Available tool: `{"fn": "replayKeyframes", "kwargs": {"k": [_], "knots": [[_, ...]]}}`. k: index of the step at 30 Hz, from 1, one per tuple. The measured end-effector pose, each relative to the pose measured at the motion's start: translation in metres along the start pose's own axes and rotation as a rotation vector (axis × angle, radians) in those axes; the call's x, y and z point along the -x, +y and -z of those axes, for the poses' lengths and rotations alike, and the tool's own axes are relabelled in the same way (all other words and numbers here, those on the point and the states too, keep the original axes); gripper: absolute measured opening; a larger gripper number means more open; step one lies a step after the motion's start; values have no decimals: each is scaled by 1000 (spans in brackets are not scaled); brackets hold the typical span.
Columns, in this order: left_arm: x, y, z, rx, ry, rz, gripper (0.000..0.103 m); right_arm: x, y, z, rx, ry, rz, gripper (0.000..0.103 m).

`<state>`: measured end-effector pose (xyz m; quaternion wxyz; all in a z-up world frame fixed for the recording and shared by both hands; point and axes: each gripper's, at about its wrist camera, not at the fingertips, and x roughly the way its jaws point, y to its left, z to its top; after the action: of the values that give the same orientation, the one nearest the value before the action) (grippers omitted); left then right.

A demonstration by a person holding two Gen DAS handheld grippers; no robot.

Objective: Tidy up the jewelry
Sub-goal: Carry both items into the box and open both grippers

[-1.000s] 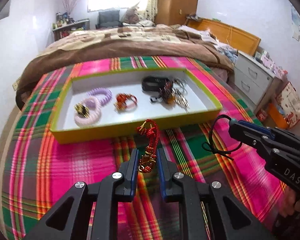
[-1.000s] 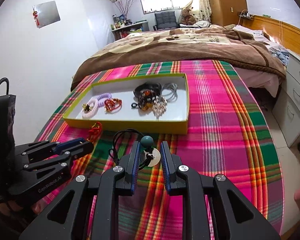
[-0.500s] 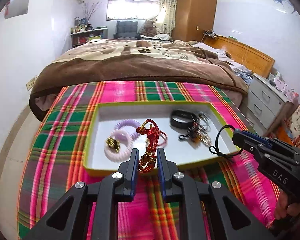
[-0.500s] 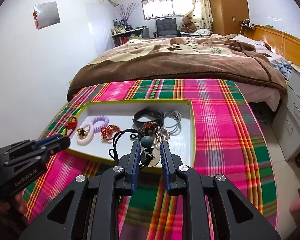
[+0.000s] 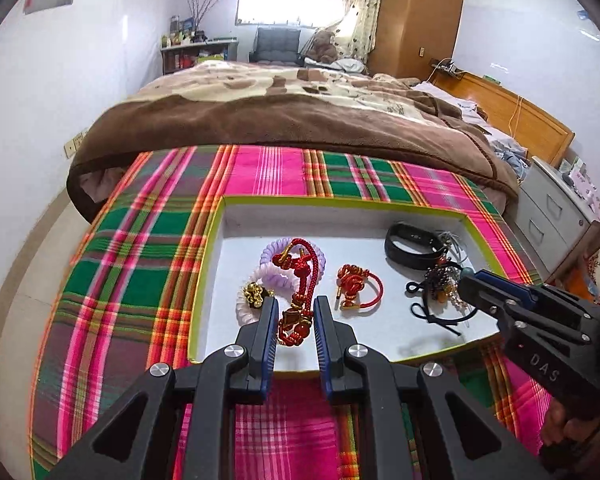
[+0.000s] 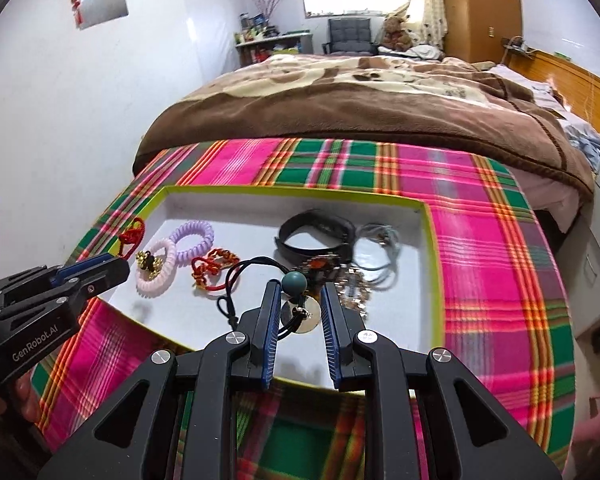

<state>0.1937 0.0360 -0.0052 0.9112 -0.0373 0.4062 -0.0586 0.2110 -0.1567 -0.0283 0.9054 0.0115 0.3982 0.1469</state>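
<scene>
A shallow white tray with a yellow-green rim [image 5: 340, 202] [image 6: 292, 192] lies on a plaid cloth. In it are lilac and pink coil bands [image 5: 274, 250] [image 6: 192, 236], a red knotted bracelet [image 5: 356, 284] [image 6: 214, 264], a black band [image 5: 410, 240] [image 6: 316, 226] and a tangle of charms. My left gripper [image 5: 296, 312] is shut on a red cord bracelet [image 5: 300, 272] and holds it above the tray's left part. My right gripper [image 6: 300, 296] is shut on a black cord necklace with a teal bead and a silver disc [image 6: 294, 282], above the tray's front middle.
The plaid cloth [image 5: 140, 240] covers a table at the foot of a bed with a brown blanket [image 5: 300, 120]. White drawers [image 5: 556, 208] stand at the right. A white wall runs along the left.
Both grippers have moved forward and up, from over the cloth in front of the tray to above the tray, each still holding its piece.
</scene>
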Motion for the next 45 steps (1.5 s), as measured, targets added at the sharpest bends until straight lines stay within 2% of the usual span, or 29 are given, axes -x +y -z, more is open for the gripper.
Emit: {"fn": "replayKeyframes", "kwargs": {"k": [12, 17, 28, 34, 36, 39, 41, 45], "knots": [[-16, -6, 7, -20, 34, -1, 18, -20, 12, 5, 64, 57, 59, 21], [-19, -4, 8, 0, 48, 16, 18, -21, 11, 6, 63, 61, 62, 21], [-17, -6, 11, -19, 43, -13, 18, -23, 8, 7, 48, 65, 64, 22], [-15, -8, 11, -17, 42, -13, 24, -21, 8, 6, 38, 56, 58, 31], [-14, -8, 11, -20, 41, -22, 24, -19, 7, 7, 34, 54, 57, 37], [-12, -8, 12, -21, 39, -33, 26, -17, 7, 7, 29, 48, 54, 37], [-10, -8, 13, -20, 36, -38, 34, -16, 6, 8, 26, 47, 56, 38], [-5, -9, 14, -18, 25, -48, 36, -13, 5, 10, 19, 37, 54, 38]]}}
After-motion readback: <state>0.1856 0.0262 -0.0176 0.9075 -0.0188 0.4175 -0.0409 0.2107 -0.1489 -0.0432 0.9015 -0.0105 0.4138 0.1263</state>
